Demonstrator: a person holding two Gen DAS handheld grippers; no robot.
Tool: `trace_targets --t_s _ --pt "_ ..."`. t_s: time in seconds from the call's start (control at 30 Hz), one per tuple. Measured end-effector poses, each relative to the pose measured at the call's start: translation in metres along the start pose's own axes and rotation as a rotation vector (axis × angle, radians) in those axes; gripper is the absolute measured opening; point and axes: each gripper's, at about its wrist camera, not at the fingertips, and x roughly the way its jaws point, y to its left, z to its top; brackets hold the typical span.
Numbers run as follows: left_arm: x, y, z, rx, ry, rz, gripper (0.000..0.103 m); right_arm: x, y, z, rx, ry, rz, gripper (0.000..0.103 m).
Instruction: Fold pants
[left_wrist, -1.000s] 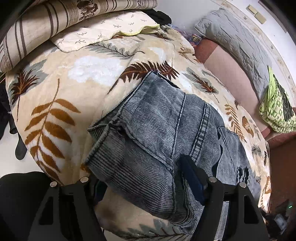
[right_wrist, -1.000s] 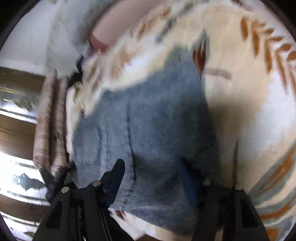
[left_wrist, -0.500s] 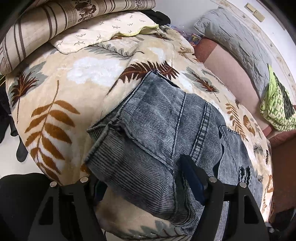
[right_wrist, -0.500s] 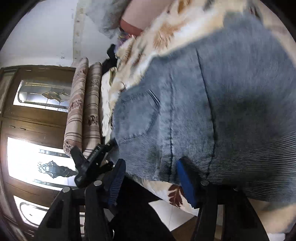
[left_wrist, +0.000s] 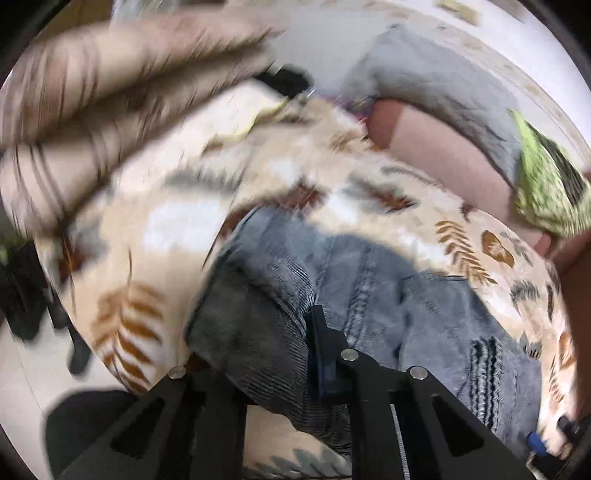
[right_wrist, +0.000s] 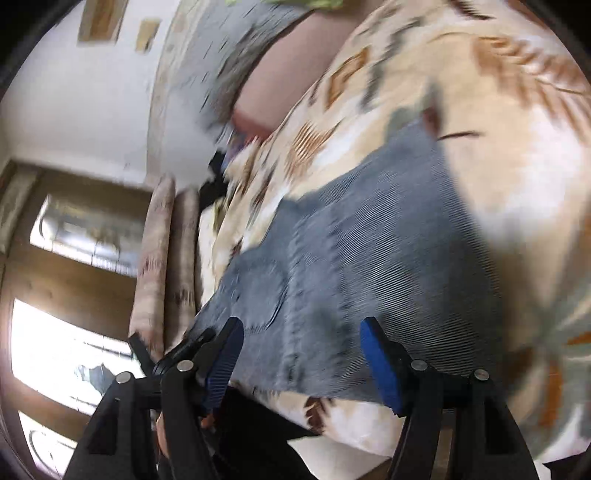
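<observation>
Bunching denim between its closed fingers, the left gripper (left_wrist: 258, 350) has just clamped the pants (left_wrist: 388, 295) on the bed (left_wrist: 177, 229) and started lifting; the right gripper (right_wrist: 299, 354) hovers wide open, holding nothing.

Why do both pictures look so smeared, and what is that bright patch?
Left wrist view: motion blur, worst on the striped cushions; the pants are sharper. Right wrist view: blur streaks the blanket; window daylight blows out white.
</observation>
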Motion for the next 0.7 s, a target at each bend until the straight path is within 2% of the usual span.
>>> trace_targets --t_s 0.07,0.17,0.27,0.33,0.37,0.43,0.53,0.57,0.6,0.63,0.67,0.7 --pt "-0.019 -0.03 0.003 0.116 -0.076 0.014 0.013 -0.01 -0.007 0.006 0.034 -0.046 0.011 0.069" --pt "-0.056 -0.1 -0.006 0.371 -0.205 -0.009 0.013 -0.031 -0.014 0.009 0.063 -0.111 0.014 0.069" --pt "-0.076 -0.157 -0.029 0.568 -0.262 -0.065 0.013 -0.052 -0.022 0.011 0.097 -0.16 0.015 0.069" --pt "-0.085 -0.198 -0.057 0.711 -0.276 -0.118 0.012 -0.07 -0.031 0.013 0.115 -0.19 0.017 0.069" --pt "-0.084 -0.214 -0.067 0.756 -0.26 -0.14 0.012 -0.077 -0.033 0.013 0.124 -0.209 0.015 0.069" --pt "-0.069 -0.247 -0.105 0.877 -0.16 -0.191 0.012 -0.09 -0.04 0.013 0.14 -0.237 0.013 0.069" --pt "-0.016 -0.279 -0.166 1.08 0.103 -0.206 0.023 -0.096 -0.05 0.012 0.176 -0.253 0.0 0.069" --pt "-0.024 -0.278 -0.177 1.131 -0.018 -0.178 0.024 -0.095 -0.054 0.012 0.186 -0.242 -0.007 0.069" --pt "-0.03 -0.278 -0.178 1.151 -0.04 -0.183 0.034 -0.094 -0.057 0.012 0.194 -0.222 -0.017 0.069" --pt "-0.035 -0.276 -0.174 1.144 -0.015 -0.221 0.04 -0.094 -0.059 0.012 0.195 -0.211 -0.023 0.069" --pt "-0.044 -0.269 -0.159 1.093 0.048 -0.315 0.047 -0.094 -0.061 0.012 0.192 -0.205 -0.027 0.069" --pt "-0.05 -0.262 -0.149 1.053 0.065 -0.359 0.049 -0.094 -0.061 0.011 0.19 -0.205 -0.03 0.069"
